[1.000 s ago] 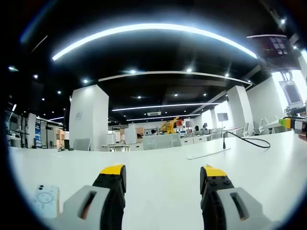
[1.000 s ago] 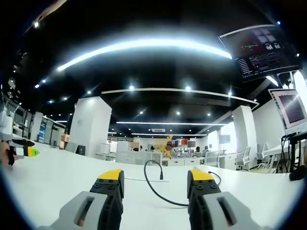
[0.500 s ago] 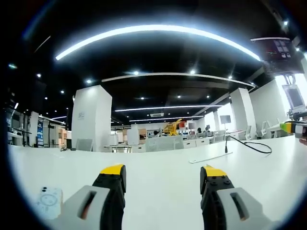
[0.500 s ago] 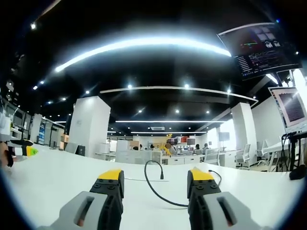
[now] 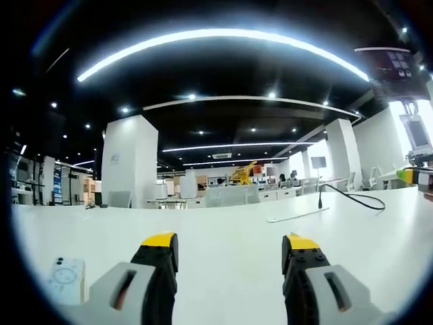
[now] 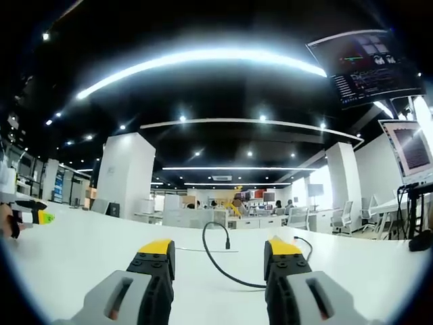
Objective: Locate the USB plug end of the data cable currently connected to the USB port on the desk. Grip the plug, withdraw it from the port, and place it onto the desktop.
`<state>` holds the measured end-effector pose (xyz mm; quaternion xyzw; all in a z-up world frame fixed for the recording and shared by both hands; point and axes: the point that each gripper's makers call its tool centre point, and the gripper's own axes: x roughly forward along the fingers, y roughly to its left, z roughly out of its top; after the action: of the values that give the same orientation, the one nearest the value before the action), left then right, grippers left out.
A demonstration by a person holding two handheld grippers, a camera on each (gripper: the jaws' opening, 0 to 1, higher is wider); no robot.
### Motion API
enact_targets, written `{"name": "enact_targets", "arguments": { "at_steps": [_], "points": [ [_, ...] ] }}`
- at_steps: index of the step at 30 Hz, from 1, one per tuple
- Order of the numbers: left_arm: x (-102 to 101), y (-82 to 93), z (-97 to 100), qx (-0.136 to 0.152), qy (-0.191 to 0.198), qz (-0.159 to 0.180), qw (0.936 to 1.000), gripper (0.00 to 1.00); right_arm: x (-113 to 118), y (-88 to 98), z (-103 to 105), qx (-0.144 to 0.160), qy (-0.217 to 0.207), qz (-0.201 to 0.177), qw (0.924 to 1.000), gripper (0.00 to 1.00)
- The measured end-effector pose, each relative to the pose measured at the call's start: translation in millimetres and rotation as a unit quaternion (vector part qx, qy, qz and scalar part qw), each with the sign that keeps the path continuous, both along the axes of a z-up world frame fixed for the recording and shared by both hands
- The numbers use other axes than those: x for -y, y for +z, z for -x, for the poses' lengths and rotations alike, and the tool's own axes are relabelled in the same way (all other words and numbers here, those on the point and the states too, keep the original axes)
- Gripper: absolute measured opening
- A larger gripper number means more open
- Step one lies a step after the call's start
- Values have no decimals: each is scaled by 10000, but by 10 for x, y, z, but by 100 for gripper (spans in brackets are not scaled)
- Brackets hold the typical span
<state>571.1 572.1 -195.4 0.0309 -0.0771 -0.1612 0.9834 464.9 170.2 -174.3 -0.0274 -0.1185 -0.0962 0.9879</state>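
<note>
R fingers [image 6: 219, 261] gaping apart, empty; cable plug [image 6: 227, 243] standing upright just ahead between them. L fingers [image 5: 230, 257] also apart, cable sitting far off to their right.

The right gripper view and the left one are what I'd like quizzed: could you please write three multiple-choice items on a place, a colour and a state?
1. In the right gripper view, where does the black cable lie?
A. on the white desk, ahead between the jaws
B. hanging from the ceiling
C. clamped in the tool

2. What colour are the jaw tips of the right tool?
A. red
B. yellow
C. blue

3. How does the left tool stand?
A. shut on the cable
B. shut on a phone
C. open, holding nothing

Answers:
1 A, the cable curves over the desk with one end raised.
2 B, both tips are yellow over black.
3 C, bare desk shows between its spread jaws.
</note>
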Motion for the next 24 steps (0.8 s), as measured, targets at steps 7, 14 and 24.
{"name": "enact_targets", "arguments": {
  "at_steps": [7, 14, 24],
  "points": [
    [54, -40, -3, -64, -83, -34, 9999, 62, 2, -13, -3, -17, 9, 6, 10000, 54],
    [63, -47, -2, -107, -103, 77, 9999, 62, 13, -34, 0, -39, 2, -6, 10000, 54],
    [114, -75, 9, -148, -228, 128, 9995, 63, 1, -19, -4, -23, 53, 8, 10000, 54]
  ]
}}
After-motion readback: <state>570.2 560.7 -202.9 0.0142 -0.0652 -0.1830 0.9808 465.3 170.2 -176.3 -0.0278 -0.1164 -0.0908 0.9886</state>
